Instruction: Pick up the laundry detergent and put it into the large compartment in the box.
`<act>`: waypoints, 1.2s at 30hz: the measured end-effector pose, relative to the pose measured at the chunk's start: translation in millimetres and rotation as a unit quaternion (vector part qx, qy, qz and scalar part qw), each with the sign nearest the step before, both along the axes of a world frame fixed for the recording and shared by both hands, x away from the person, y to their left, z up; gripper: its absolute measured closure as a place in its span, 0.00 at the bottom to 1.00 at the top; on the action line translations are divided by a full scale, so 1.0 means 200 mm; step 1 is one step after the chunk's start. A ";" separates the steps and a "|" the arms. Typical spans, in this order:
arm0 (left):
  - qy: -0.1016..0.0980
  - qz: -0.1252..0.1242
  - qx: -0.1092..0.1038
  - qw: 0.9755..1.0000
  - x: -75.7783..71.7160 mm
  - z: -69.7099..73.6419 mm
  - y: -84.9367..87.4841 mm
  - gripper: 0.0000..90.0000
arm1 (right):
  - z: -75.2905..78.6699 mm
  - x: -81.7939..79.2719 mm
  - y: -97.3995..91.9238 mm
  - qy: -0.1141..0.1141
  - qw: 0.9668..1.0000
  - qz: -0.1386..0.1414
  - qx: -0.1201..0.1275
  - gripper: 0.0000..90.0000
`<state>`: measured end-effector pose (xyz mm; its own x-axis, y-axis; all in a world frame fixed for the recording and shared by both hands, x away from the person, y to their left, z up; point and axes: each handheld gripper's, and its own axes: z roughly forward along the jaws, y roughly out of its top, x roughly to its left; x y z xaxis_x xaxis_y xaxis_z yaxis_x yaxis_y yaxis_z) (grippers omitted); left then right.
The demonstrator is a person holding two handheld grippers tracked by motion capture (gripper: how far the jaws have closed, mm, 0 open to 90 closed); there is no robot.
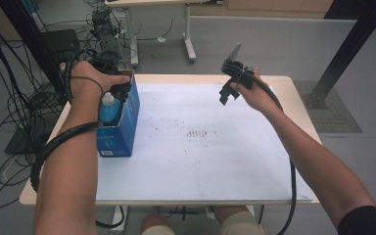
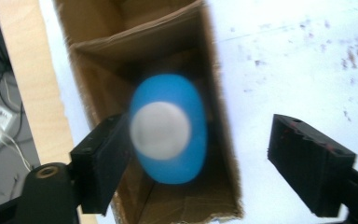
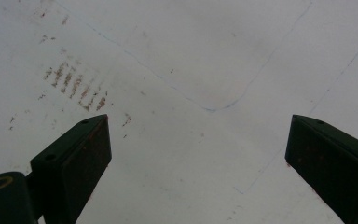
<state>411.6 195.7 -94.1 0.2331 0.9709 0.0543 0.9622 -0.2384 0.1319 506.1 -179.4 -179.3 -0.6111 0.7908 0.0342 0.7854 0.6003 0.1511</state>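
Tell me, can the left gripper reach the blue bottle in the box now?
Probably yes: the left gripper hangs open right above the blue bottle, and the box is open on top.

No legible text anywhere.
Pale print and a small white label low on the near face of the tall blue cardboard box (image 1: 119, 132), too small and blurred to read; rows of brownish smudges on the white sheet covering the table (image 1: 200, 132), stains rather than letters; no brand or number readable on the blue plastic bottle with white cap (image 2: 168, 128).
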 end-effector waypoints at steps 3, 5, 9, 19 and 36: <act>0.006 -0.040 -0.004 0.999 0.00 0.03 -0.05 0.23 | 0.00 0.01 -0.01 0.003 1.000 -0.005 0.002 0.08; 0.004 -0.064 -0.001 0.998 0.00 0.04 -0.09 0.22 | -0.01 0.01 -0.01 0.003 1.000 -0.004 0.001 0.08; 0.001 -0.104 0.005 0.995 -0.03 0.06 -0.19 0.19 | -0.01 0.02 0.00 0.006 1.000 -0.005 0.002 0.08; 0.012 -0.211 0.026 0.977 -0.09 0.09 -0.42 0.17 | -0.02 0.03 0.00 0.010 1.000 -0.008 -0.001 0.08; -0.010 -0.284 0.047 0.958 -0.19 0.11 -0.63 0.10 | -0.02 0.06 -0.01 0.011 1.000 -0.022 -0.004 0.08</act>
<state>374.5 70.0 -72.3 0.7206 0.6779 0.1453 0.6708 -0.7347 0.1012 518.5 -182.3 -182.3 -0.5755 0.8168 0.0398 0.8136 0.5670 0.1289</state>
